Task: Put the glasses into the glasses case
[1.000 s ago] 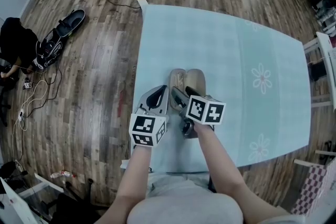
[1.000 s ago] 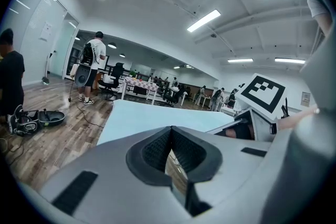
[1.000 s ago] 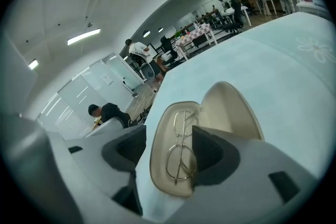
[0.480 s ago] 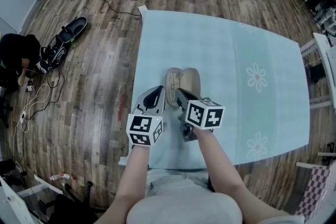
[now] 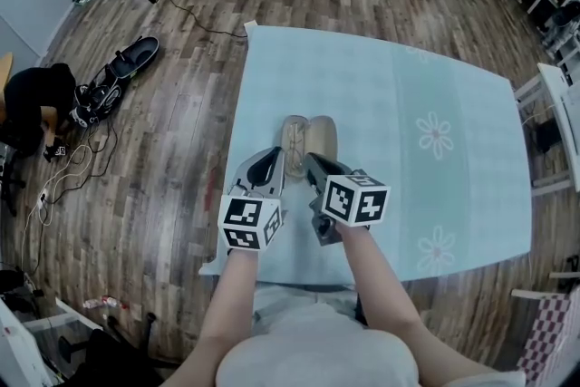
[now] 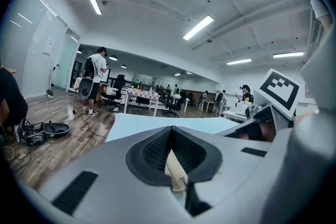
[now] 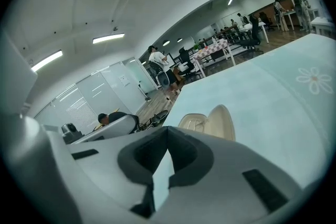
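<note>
An open beige glasses case (image 5: pixel 306 143) lies on the pale blue tablecloth (image 5: pixel 408 86), just beyond both grippers. In the right gripper view its lid (image 7: pixel 224 121) stands up, and the glasses (image 7: pixel 192 123) lie in the shallow half beside it. My right gripper (image 5: pixel 311 161) hovers short of the case's near end, jaws shut with nothing in them; their tips meet (image 7: pixel 168 128). Just left of the case, my left gripper (image 5: pixel 274 157) is also shut and empty. A strip of the beige case (image 6: pixel 174 169) shows through the gap below its closed tips (image 6: pixel 170 129).
The cloth has flower prints (image 5: pixel 435 134) on the right half. A black bag (image 5: pixel 118 72) and cables lie on the wood floor at the left, near a crouching person in black (image 5: pixel 36 95). White furniture (image 5: pixel 555 95) stands off the table's right edge.
The right gripper's jaws stood open over the case's near end and are now shut. Both grippers have lifted and drawn back toward me, off the case.
</note>
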The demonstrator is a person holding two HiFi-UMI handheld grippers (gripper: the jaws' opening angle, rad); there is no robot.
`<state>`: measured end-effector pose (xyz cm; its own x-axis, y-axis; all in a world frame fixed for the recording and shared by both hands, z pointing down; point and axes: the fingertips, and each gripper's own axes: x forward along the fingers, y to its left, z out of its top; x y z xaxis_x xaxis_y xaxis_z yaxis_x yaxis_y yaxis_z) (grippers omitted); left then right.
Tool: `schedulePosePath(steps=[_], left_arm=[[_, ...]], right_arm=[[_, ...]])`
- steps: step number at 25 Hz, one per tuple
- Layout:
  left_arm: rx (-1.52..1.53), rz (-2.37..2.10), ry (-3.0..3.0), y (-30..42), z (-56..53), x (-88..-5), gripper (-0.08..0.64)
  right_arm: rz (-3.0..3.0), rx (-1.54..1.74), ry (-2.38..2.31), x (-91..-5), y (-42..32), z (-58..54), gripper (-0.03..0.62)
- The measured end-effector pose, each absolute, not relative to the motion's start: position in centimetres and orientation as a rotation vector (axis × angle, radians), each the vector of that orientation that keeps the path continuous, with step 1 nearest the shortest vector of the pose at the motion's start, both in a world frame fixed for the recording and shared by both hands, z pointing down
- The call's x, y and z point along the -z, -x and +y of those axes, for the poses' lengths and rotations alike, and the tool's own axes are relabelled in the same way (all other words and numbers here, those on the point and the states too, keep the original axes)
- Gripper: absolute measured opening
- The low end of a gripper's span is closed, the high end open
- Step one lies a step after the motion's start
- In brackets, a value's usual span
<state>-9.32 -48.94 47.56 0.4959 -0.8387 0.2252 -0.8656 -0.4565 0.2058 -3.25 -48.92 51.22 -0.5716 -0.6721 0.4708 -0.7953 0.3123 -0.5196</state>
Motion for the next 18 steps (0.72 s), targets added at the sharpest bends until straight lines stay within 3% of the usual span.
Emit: schedulePosePath(steps=[18], left_arm=[[-0.038,-1.498,-2.655,7.5,-45.6,-40.9,0.009]], right_arm=[[-2.617,-0.430,-1.398,-42.5,3.0,-45.9,0.006]])
